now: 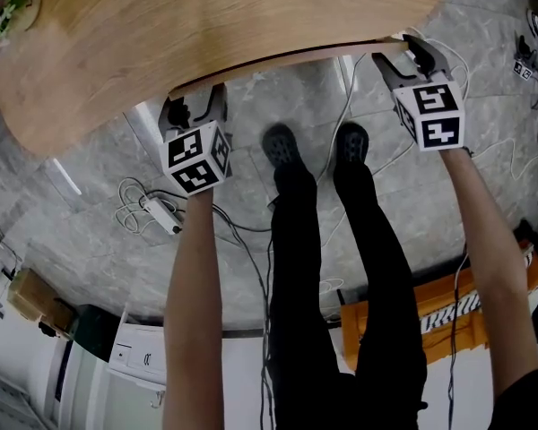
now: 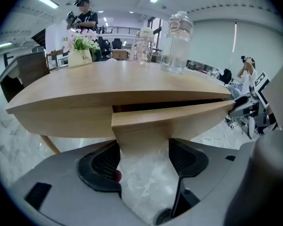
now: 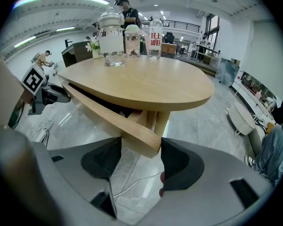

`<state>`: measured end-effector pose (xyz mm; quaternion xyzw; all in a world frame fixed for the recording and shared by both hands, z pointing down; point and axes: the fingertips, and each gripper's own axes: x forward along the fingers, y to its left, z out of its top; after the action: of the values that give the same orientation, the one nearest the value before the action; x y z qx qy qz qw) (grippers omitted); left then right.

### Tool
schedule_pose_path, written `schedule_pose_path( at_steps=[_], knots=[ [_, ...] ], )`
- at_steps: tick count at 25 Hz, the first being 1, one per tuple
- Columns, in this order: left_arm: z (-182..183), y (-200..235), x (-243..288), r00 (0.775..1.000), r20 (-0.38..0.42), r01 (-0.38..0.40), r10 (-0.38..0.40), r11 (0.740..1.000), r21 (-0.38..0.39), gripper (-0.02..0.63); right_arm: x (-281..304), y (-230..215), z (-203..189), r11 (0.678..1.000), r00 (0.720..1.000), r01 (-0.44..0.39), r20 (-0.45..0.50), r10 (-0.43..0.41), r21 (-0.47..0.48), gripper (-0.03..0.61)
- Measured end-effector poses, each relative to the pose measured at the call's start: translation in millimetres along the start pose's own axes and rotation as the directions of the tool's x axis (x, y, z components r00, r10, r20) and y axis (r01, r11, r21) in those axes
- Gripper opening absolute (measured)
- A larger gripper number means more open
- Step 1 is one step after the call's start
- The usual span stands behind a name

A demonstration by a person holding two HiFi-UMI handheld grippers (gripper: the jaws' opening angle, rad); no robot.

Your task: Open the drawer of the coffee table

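Note:
The oval wooden coffee table (image 1: 206,25) has a drawer front (image 1: 296,58) under its near edge, standing slightly out from the table with a dark gap behind it. My left gripper (image 1: 195,97) is at the drawer's left end. In the left gripper view its pads lie against both sides of the drawer front (image 2: 179,117), around the gripper's midpoint (image 2: 144,149). My right gripper (image 1: 403,54) is at the right end. In the right gripper view the end of the drawer front (image 3: 108,117) sits pinched between the right gripper's (image 3: 137,154) pads. The right end stands out farther.
Glass jars (image 2: 177,41) and a flower pot (image 2: 82,48) stand on the tabletop. On the marble floor lie a power strip with cables (image 1: 157,211); the person's shoes (image 1: 282,146) are under the table edge. An orange crate (image 1: 430,312) sits behind at right.

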<state>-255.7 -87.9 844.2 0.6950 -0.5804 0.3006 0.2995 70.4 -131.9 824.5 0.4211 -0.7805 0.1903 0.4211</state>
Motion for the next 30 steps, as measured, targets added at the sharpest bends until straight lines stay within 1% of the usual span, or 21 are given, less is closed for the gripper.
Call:
schedule_pose_path(
  at_steps=[9,21,30],
  knots=[
    [-24,-6,-17,1.0,-0.025,-0.017,0.016,1.0,-0.018,0.333,-14,14,-22,1.0,0.999,-0.017,-0.029,0.017,0.007,0.264],
    [-55,-18,-41,0.997,-0.072,-0.016,0.013,0.999,-0.036,0.331,-36,33,-52,0.999,0.998,-0.035,-0.046,0.037,0.029,0.258],
    [-77,-26,-58,0.996,-0.091,-0.017,0.013,0.999,-0.038,0.331,-51,46,-74,0.998,0.996,-0.046,-0.069,0.049,0.041,0.255]
  ],
)
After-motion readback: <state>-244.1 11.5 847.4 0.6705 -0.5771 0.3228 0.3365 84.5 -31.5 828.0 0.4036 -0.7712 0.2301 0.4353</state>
